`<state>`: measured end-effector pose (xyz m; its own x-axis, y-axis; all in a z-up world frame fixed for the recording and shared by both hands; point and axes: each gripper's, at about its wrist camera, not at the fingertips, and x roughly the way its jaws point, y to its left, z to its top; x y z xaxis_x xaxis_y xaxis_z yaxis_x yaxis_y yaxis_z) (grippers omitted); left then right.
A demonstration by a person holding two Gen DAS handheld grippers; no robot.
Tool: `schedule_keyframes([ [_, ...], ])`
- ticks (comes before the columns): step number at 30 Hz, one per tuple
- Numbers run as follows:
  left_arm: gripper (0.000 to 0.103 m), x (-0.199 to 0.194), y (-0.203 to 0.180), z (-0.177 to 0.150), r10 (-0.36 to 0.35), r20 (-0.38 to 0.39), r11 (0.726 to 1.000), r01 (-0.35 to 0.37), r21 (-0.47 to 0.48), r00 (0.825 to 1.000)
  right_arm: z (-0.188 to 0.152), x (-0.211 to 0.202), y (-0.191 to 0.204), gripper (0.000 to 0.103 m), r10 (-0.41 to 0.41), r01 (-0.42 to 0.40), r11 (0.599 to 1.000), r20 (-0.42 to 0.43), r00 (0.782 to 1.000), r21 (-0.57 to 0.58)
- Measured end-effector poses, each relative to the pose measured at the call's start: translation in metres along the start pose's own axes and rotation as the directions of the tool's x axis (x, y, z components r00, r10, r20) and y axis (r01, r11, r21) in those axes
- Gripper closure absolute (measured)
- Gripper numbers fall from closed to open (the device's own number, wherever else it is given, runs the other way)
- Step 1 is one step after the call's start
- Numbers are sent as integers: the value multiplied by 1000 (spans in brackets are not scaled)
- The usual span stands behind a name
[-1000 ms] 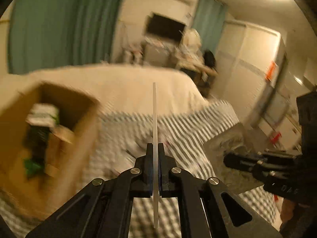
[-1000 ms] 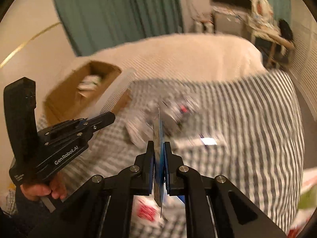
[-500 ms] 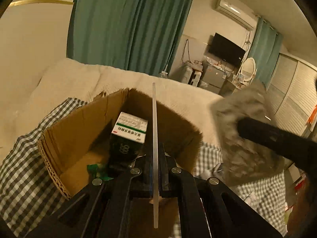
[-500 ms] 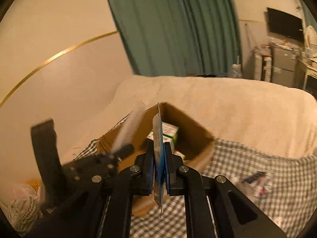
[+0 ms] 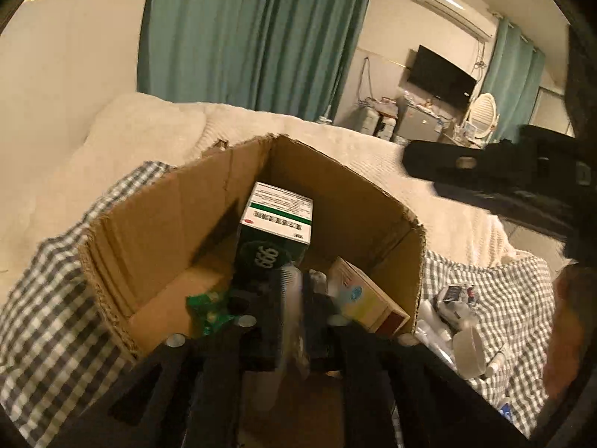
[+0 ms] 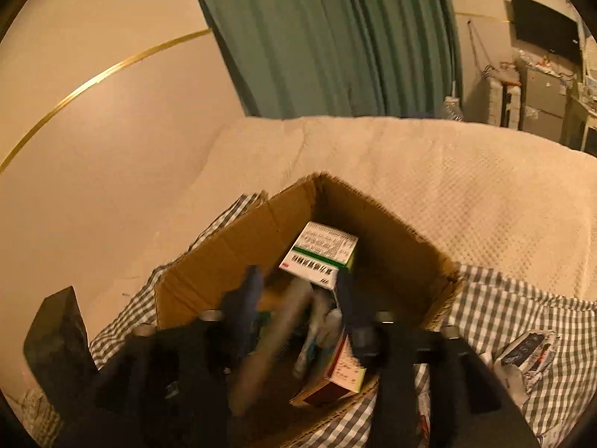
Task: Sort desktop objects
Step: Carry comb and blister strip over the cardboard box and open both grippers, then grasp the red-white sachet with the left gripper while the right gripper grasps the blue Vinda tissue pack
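The left claw (image 5: 294, 321) hangs over the near rim of the cardboard box (image 5: 156, 216), jaws slightly parted around a blurred comb (image 5: 293, 298), its length pointing into the box. The right claw (image 6: 298, 310), jaws spread, hovers above the box too, a blurred card (image 6: 276, 332) dropping in.

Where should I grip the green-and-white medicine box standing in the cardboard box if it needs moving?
Grip the medicine box across its white top end, coming straight down from above. It stands upright on end above the other items, and the cardboard box walls block any sideways approach, so probably only that top end is free.
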<state>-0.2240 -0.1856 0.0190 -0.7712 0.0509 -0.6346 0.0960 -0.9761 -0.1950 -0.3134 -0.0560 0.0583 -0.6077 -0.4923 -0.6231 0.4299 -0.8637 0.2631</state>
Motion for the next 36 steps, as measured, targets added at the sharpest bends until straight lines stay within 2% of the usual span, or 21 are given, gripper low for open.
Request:
schedule_keyframes([
  [2, 30, -7, -3, 0, 18, 28, 1000, -18, 9, 999, -2, -19, -5, 57, -29, 29, 1000, 21, 999, -3],
  [3, 24, -12, -5, 0, 19, 51, 1000, -20, 10, 999, -3, -31, -6, 57, -42, 42, 999, 31, 999, -7],
  [6, 20, -25, -16, 1, -21, 89, 999, 18, 37, 996, -14, -76, -22, 57, -114, 115, 993, 63, 991, -11],
  [8, 3, -32, -25, 0, -37, 114, 998, 31, 51, 993, -27, -108, -37, 56, -182, 183, 983, 81, 980, -2],
  [9, 1, -35, -30, -2, -42, 136, 998, 35, 53, 990, -35, -126, -46, 56, -223, 224, 975, 87, 971, 5],
  [11, 0, -42, -43, -5, -61, 147, 996, 50, 77, 987, -57, -160, -63, 54, -310, 309, 951, 91, 947, 24],
  [14, 0, -50, -69, -11, -91, 133, 989, 74, 129, 987, -89, -196, -84, 52, -388, 385, 921, 67, 919, 52],
  [18, 0, -61, -106, -27, -96, 125, 983, 74, 168, 987, -139, -225, -114, 52, -429, 427, 899, 2, 903, 100],
  [22, 0, -63, -149, -69, -166, 45, 966, 153, 210, 985, -184, -230, -137, 48, -431, 437, 890, -67, 900, 129],
  [25, 0, -56, -179, -114, -224, -54, 930, 231, 287, 973, -212, -226, -150, 48, -405, 419, 896, -116, 907, 149],
  [28, 0, -45, -207, -157, -192, -179, 877, 250, 411, 965, -233, -219, -159, 34, -372, 394, 903, -145, 917, 172],
  [31, 0, -37, -223, -190, -124, -231, 845, 225, 486, 965, -247, -205, -160, 30, -323, 350, 920, -164, 932, 177],
  [33, 0, -33, -223, -203, -107, -267, 842, 230, 488, 958, -252, -195, -158, 28, -318, 346, 925, -181, 931, 158],
  [36, 0, -25, -219, -212, -105, -336, 869, 251, 426, 936, -259, -181, -156, 25, -297, 329, 934, -205, 932, 141],
])
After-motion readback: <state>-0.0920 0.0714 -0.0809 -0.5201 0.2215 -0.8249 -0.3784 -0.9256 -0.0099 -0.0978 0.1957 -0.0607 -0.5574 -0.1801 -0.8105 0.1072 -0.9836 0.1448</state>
